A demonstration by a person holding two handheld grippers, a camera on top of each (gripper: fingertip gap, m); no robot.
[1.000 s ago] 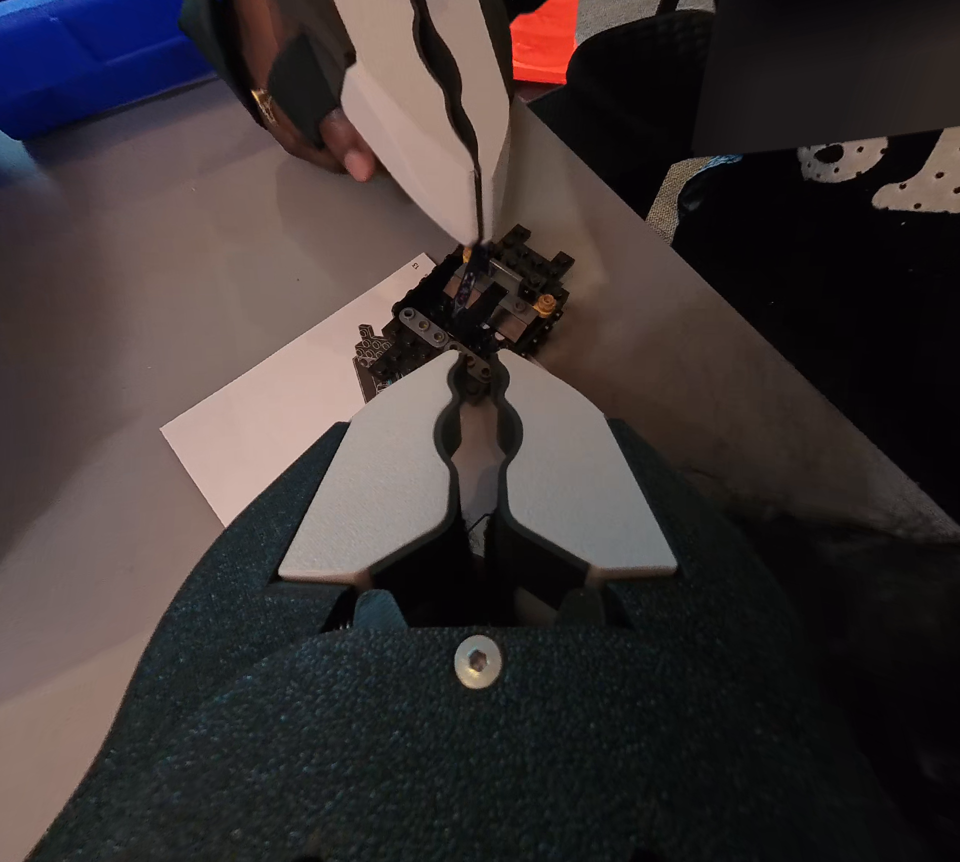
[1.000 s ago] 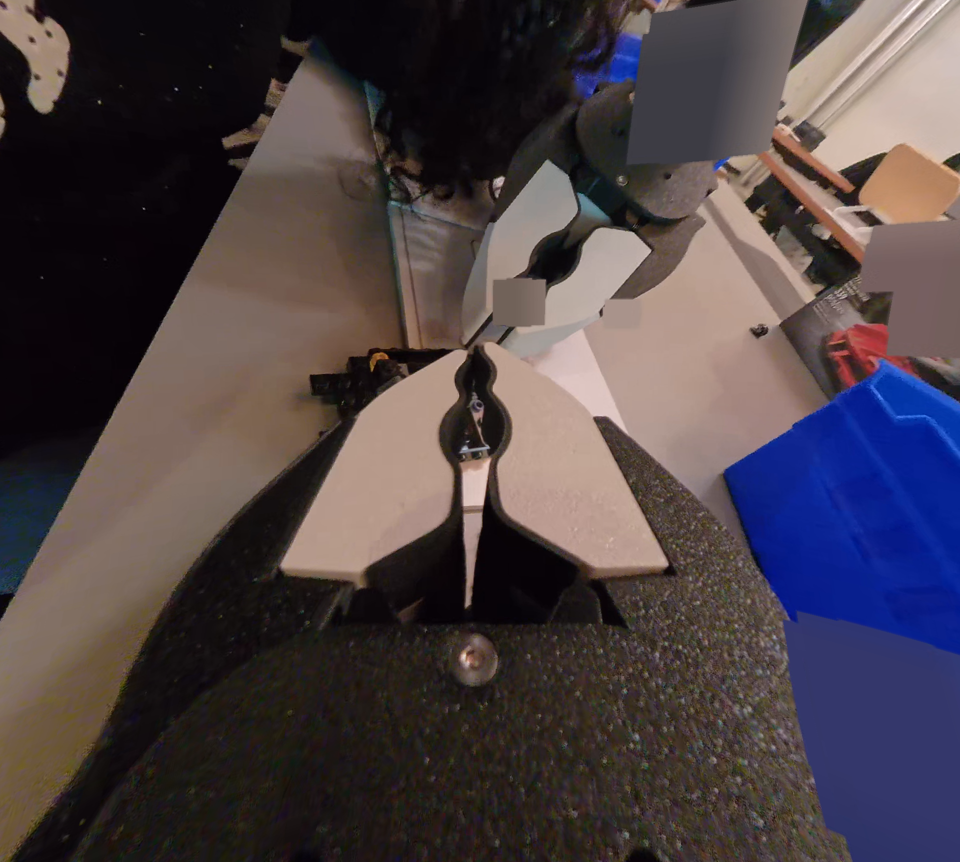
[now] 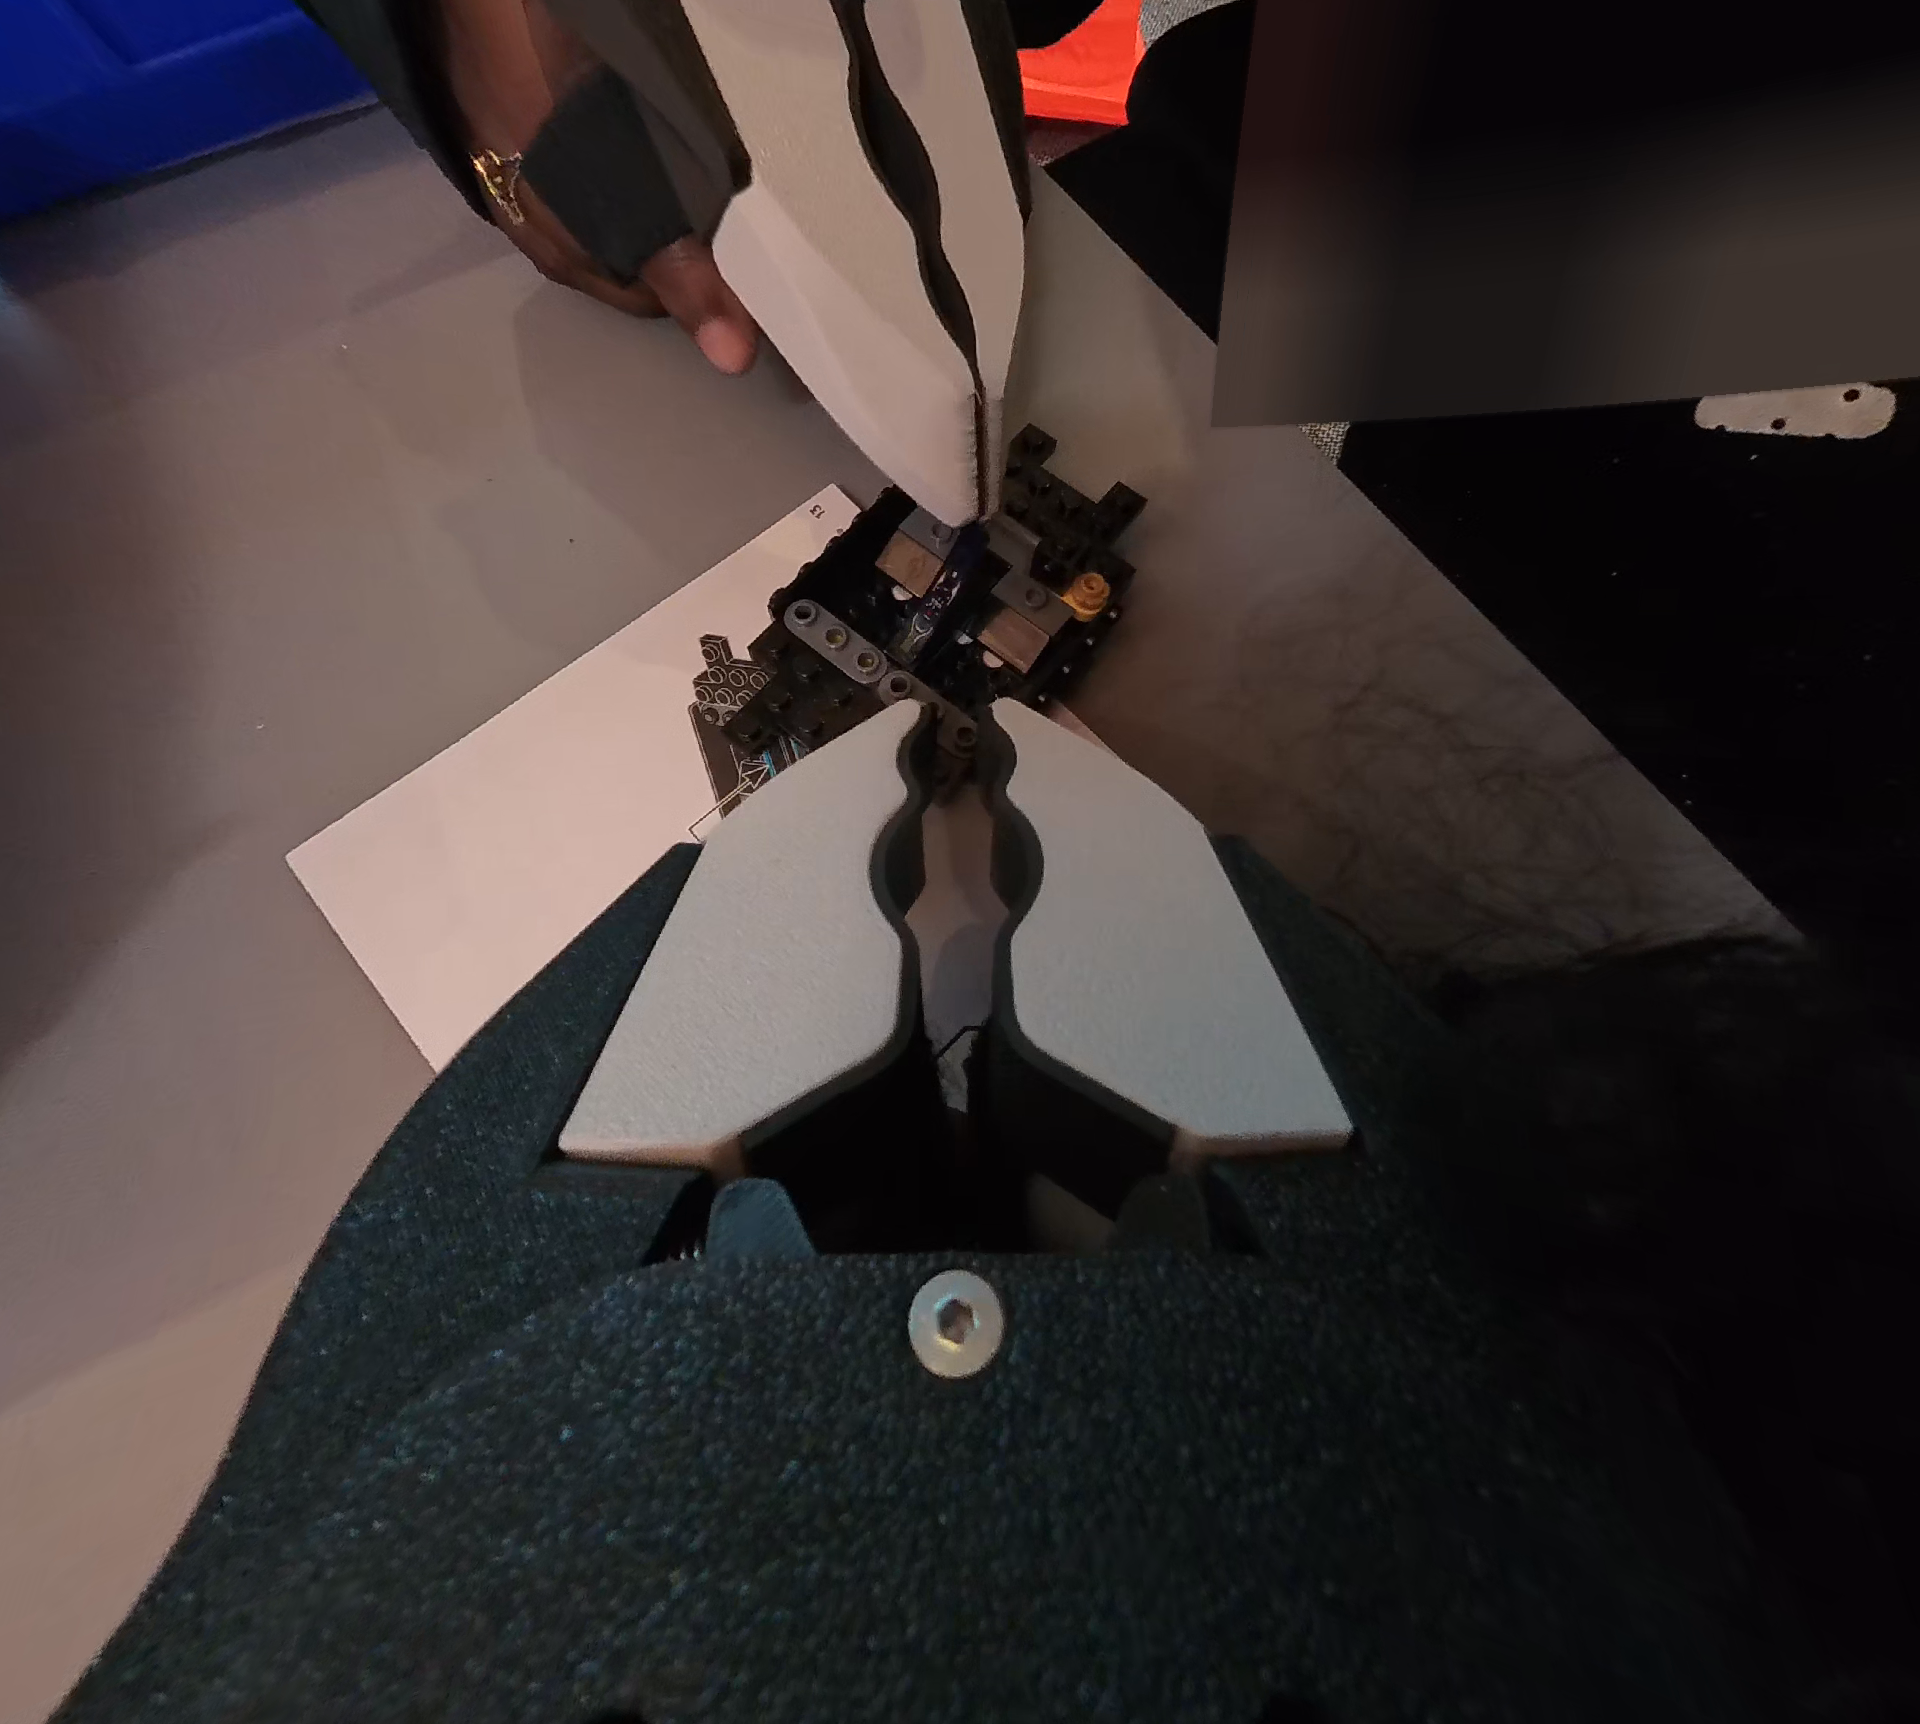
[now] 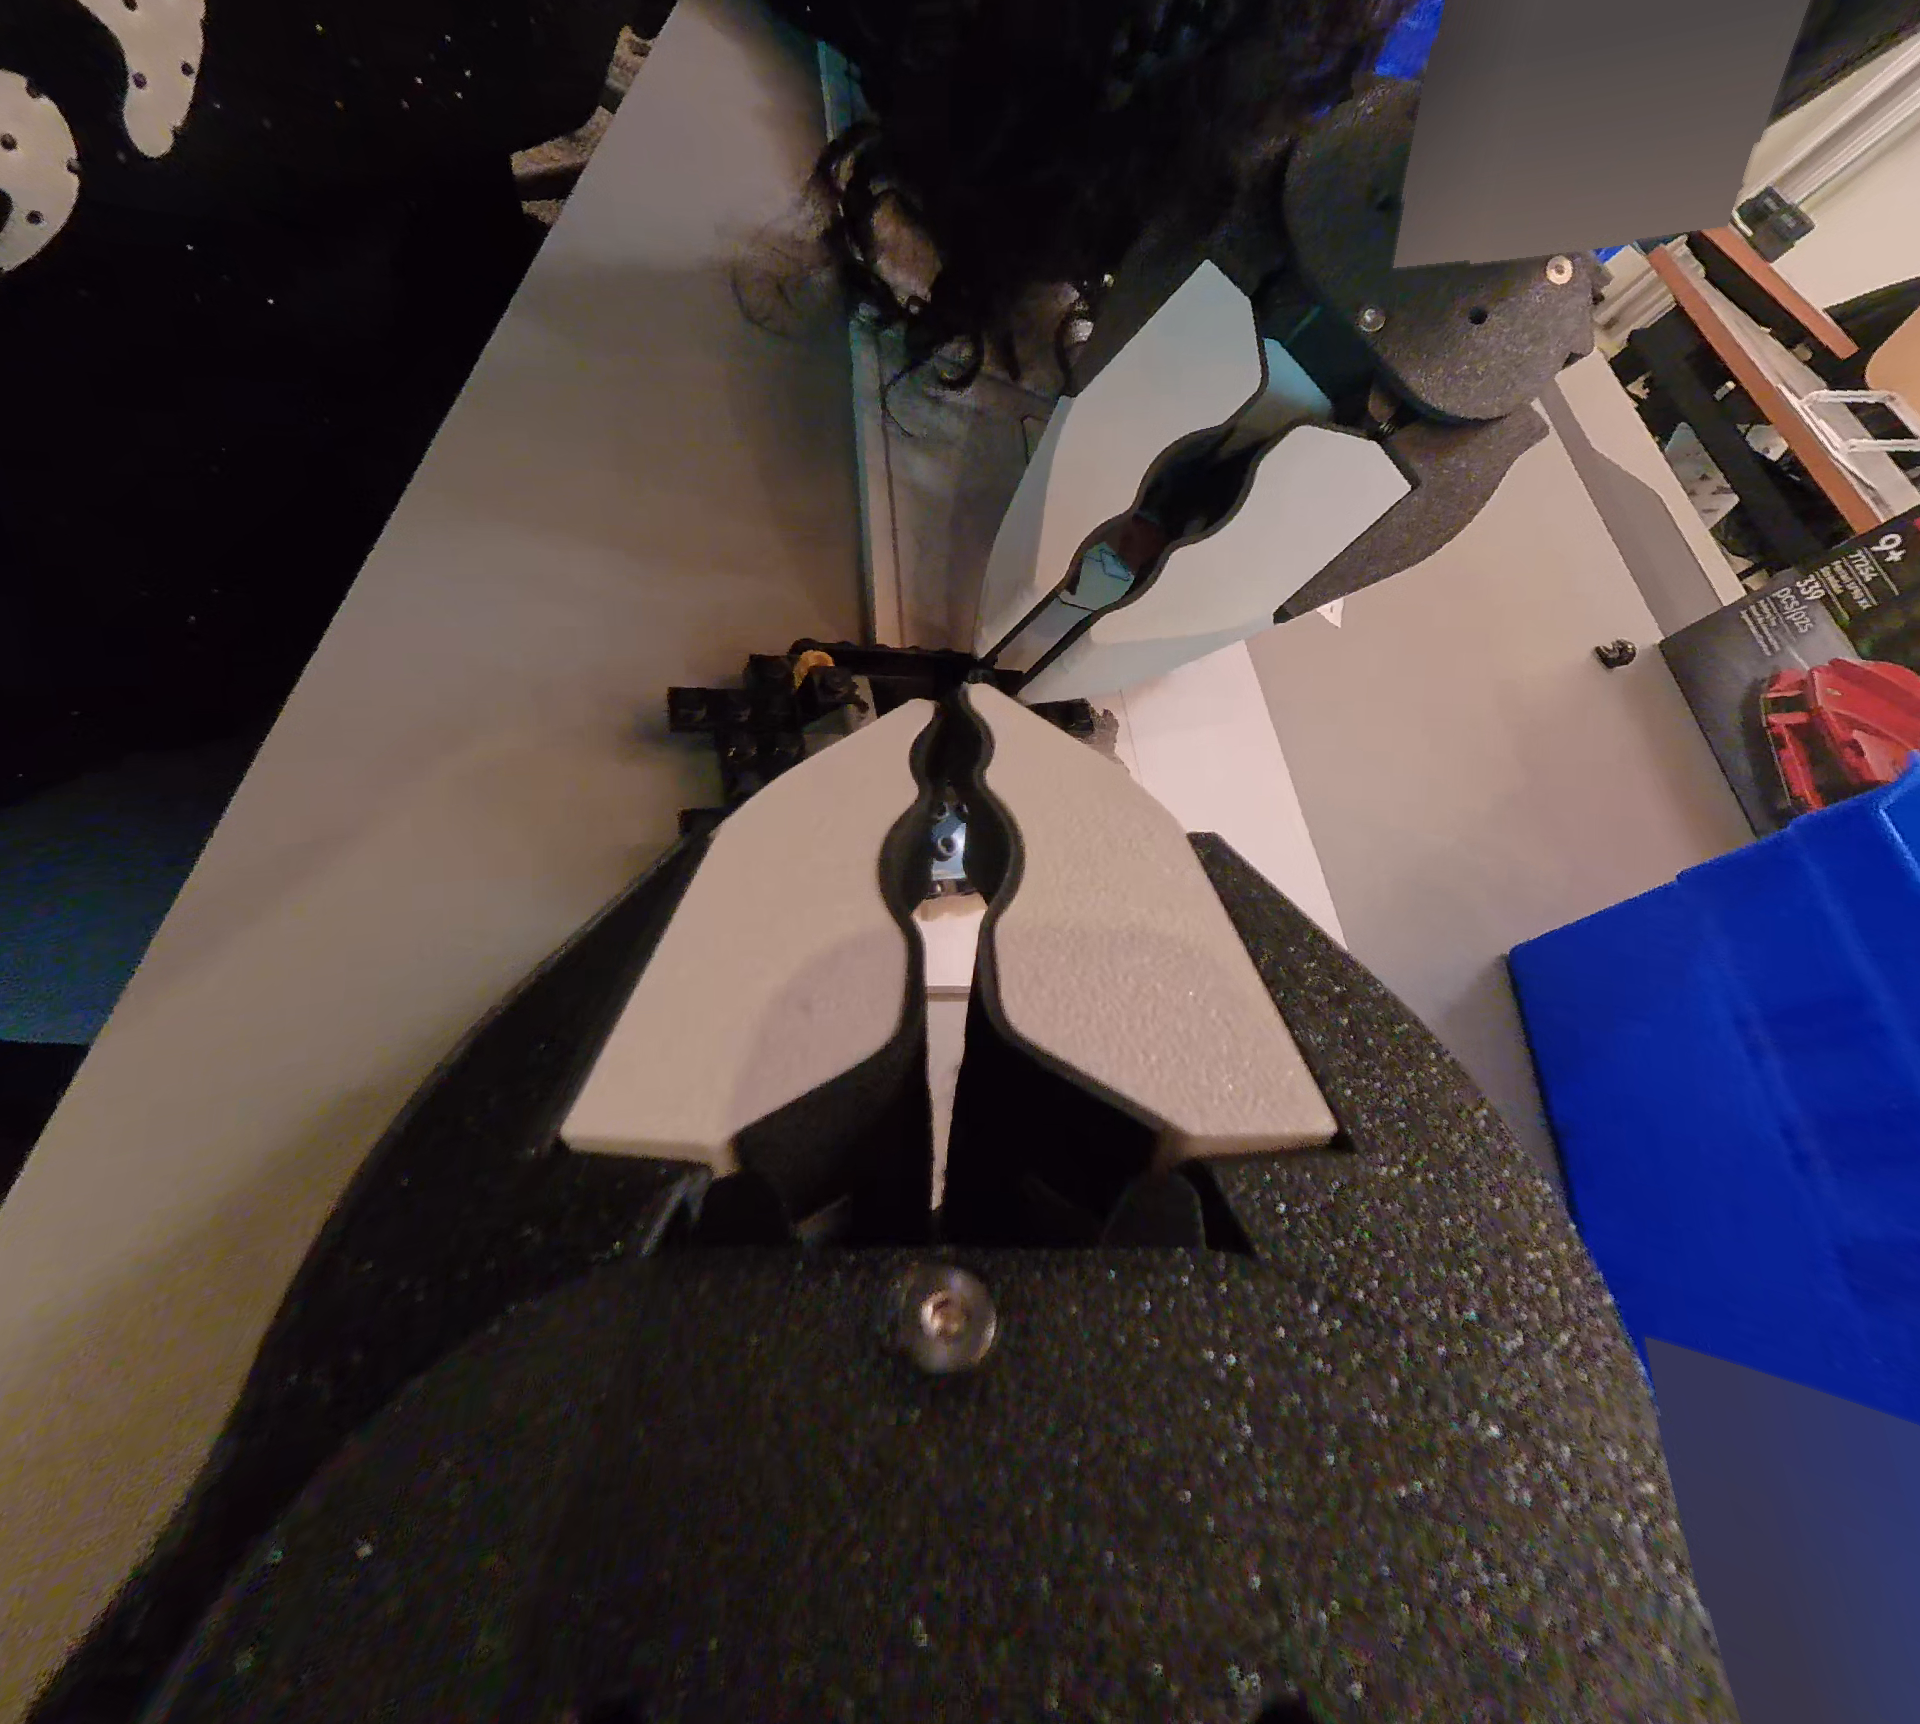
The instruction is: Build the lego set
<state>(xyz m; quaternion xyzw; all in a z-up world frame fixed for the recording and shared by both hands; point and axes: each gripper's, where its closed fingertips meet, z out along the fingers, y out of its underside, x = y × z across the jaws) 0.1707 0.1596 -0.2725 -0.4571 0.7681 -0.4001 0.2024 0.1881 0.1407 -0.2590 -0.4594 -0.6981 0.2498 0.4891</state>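
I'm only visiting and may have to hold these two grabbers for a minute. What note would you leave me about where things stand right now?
Left gripper: shut on the near end of the black model, steadying it.
Right gripper: shut on a thin dark blue piece, pressing it down into the model's middle.
The model sits near the table edge, partly on the instruction sheet. Blue bin and set box lie to the right.
Done: base partly built. Left: seat this piece, then follow the sheet.

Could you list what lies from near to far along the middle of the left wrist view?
Left gripper → black lego build on the instruction sheet → right gripper, tips on a dark blue piece → orange thing beyond the table edge.
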